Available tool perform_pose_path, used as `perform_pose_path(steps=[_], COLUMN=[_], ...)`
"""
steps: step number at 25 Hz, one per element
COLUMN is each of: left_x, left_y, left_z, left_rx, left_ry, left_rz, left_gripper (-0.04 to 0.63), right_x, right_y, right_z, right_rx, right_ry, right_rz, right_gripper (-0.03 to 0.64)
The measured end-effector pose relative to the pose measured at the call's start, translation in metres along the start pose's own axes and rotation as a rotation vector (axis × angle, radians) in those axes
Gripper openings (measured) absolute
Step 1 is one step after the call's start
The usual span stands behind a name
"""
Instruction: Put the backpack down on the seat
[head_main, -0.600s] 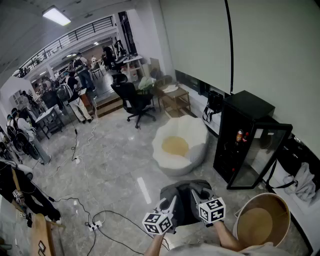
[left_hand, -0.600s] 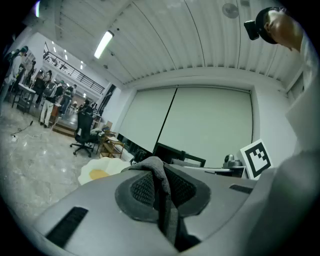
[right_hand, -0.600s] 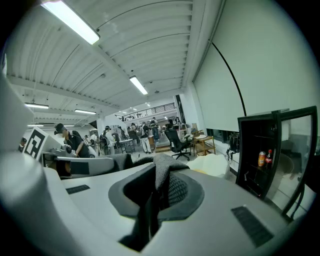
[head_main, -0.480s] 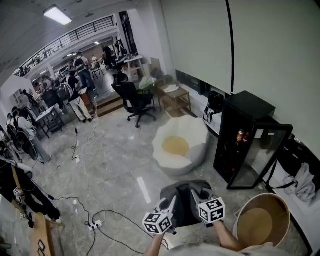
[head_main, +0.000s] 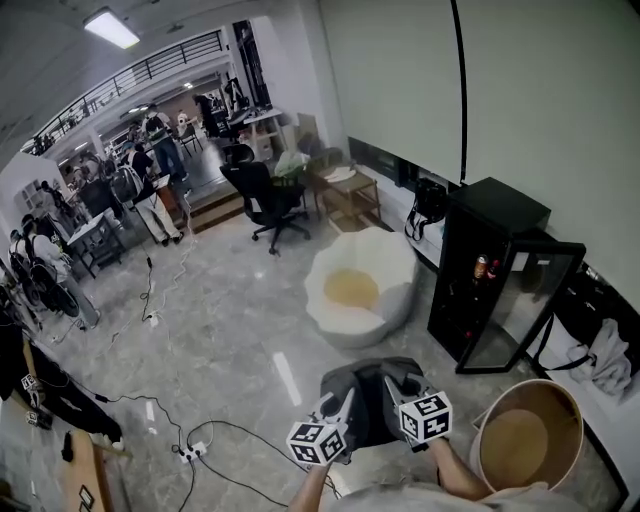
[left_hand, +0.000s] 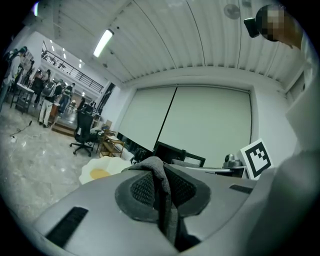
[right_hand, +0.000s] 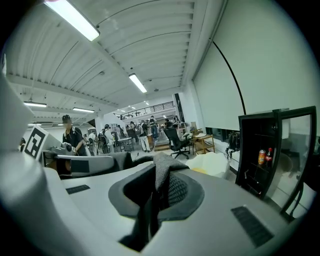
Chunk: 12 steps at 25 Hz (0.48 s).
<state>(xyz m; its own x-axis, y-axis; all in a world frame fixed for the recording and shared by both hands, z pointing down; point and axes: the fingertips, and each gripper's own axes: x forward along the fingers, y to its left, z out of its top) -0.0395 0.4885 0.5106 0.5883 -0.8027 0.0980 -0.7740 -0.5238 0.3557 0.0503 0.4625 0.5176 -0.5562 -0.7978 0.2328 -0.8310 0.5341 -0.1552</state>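
Backpack (head_main: 372, 400) hangs in the air right in front of us, dark grey, above the marble floor (head_main: 230, 330) and not touching the seat (head_main: 322, 292), which sits apart from it, further ahead. Left gripper (left_hand: 160, 187) has its fingers (left_hand: 137, 190) clamped on a fold of the grey fabric, which stands up between the mesh pads. Right gripper (right_hand: 157, 192) is the same: fingers nearly together, pinching a thin grey fold or strap. We judge the backpack soft and floppy, since it sags between the two grips with no stiff frame showing. The thin folds bear it without pulling out, so it is probably light to medium. It looks neither fragile nor slippery, as woven cloth against mesh pads should hold. The best hold is where we already have it, on the top fabric or strap at each side, so the body hangs level and can be lowered bottom first. We cannot tell whether anything is inside the backpack. The seat is a white petal-shaped bowl with a yellow cushion in the middle and nothing on it. The black cabinet (head_main: 492, 215) at right has its glass door swung open, with a couple of small drink bottles (right_hand: 264, 156) on a shelf. The round tan tub (head_main: 545, 384) at lower right looks empty.
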Motion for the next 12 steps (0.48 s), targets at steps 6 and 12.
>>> perform_pose_path(steps=[6, 12], left_x=[0.001, 0.006], left_y=[0.017, 0.032], left_z=[0.007, 0.019], left_rx=[0.016, 0.009], left_ry=[-0.01, -0.017], left_rz=[-0.016, -0.025], left_gripper=[0.054, 0.054], right_x=[0.014, 0.029], right_y=[0.005, 0.009], right_z=[0.002, 0.009], right_rx=[-0.001, 0.002], right_ry=[-0.013, -0.016], right_rz=[-0.002, -0.008], right_gripper=[0.051, 0.051])
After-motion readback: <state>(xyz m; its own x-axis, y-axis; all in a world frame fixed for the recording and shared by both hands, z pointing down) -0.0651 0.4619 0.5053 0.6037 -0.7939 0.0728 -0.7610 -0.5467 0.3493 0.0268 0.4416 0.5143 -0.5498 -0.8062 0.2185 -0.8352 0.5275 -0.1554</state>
